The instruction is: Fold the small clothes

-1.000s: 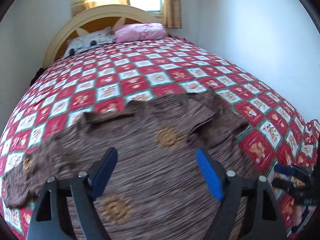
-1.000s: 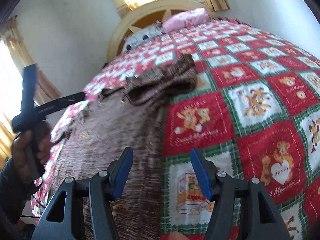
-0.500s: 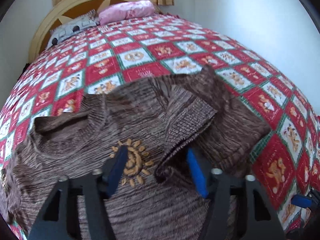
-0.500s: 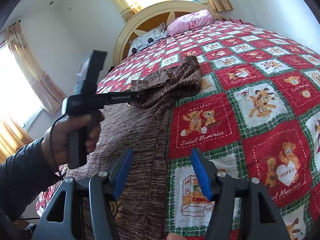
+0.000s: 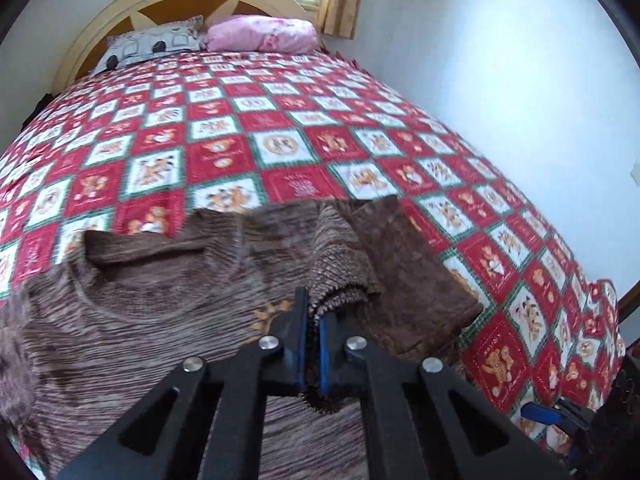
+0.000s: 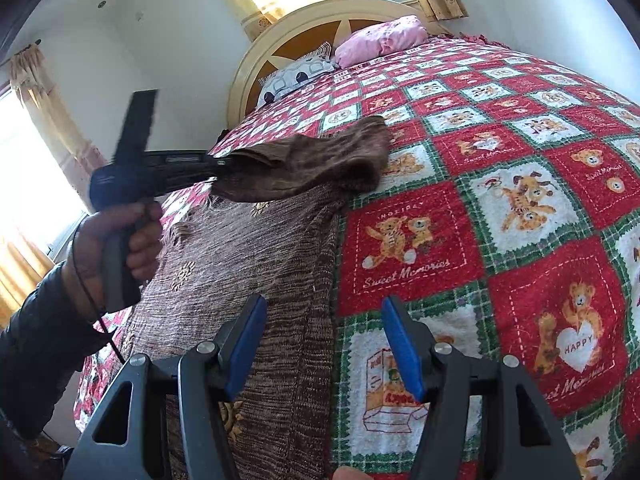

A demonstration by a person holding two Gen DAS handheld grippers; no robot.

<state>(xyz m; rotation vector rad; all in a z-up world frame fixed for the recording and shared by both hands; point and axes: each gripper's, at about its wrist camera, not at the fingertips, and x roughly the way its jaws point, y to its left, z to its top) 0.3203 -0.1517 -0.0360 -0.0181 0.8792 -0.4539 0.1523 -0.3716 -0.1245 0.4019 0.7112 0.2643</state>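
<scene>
- The brown top (image 5: 152, 320) lies flat at the bed's (image 5: 280, 148) near edge, collar toward the headboard; its right sleeve (image 5: 340, 276) is doubled back on the shoulder.
- Step in hand: the sleeve fold. The left gripper (image 5: 313, 332) is clenched on the sleeve's cuff; its jaws have just been closing.
- The right gripper (image 6: 322, 344) hangs released over the top's side edge, holding nothing.
- Next, I'd guess, the cuff gets carried across the chest.
- A second ago the left jaws stood wide over the chest.
</scene>
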